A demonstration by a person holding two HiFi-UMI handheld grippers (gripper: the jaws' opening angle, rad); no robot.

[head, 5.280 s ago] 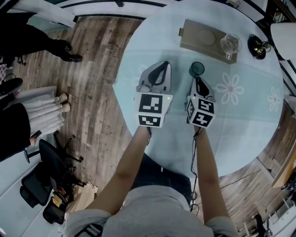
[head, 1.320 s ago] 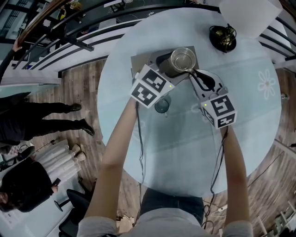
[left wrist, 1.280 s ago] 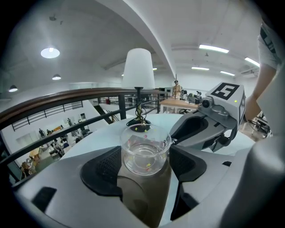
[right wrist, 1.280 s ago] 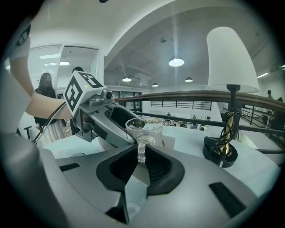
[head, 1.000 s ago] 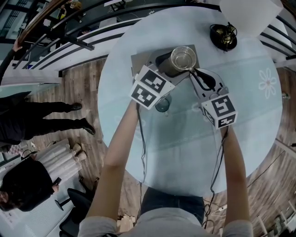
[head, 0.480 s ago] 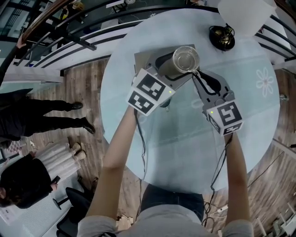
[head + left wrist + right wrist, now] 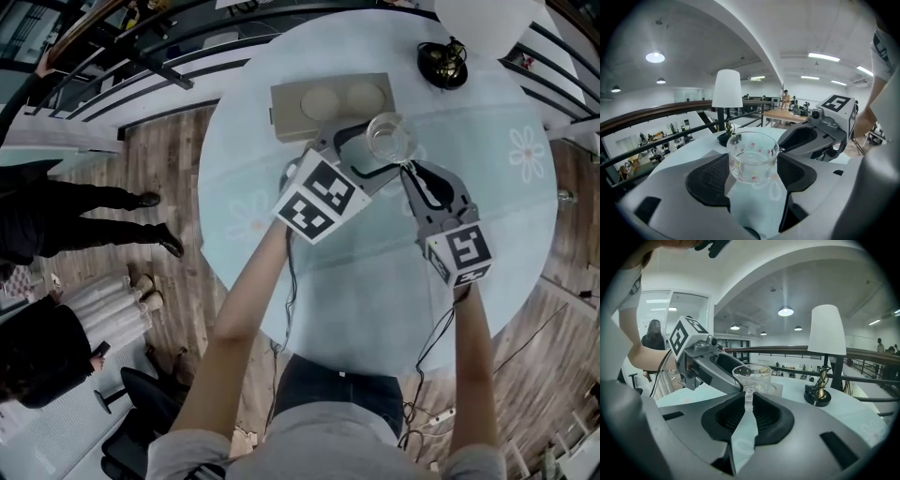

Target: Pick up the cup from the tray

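Observation:
A clear glass cup with small coloured dots hangs above the table, off the tan tray. My left gripper is shut on the cup's body, one pad on each side. My right gripper is shut on the cup's thin glass handle, and the bowl stands just past its fingertips. The tray lies farther back on the table and shows two bare round recesses. Each gripper shows in the other's view: the right gripper and the left gripper.
A white-shaded lamp on a dark base stands at the round pale-blue table's far right, also in the gripper views as lamp and lamp. People stand on the wooden floor to the left. A railing runs behind the table.
Both grippers have carried the cup up and toward me, off the tray. The tray now lies bare behind them.

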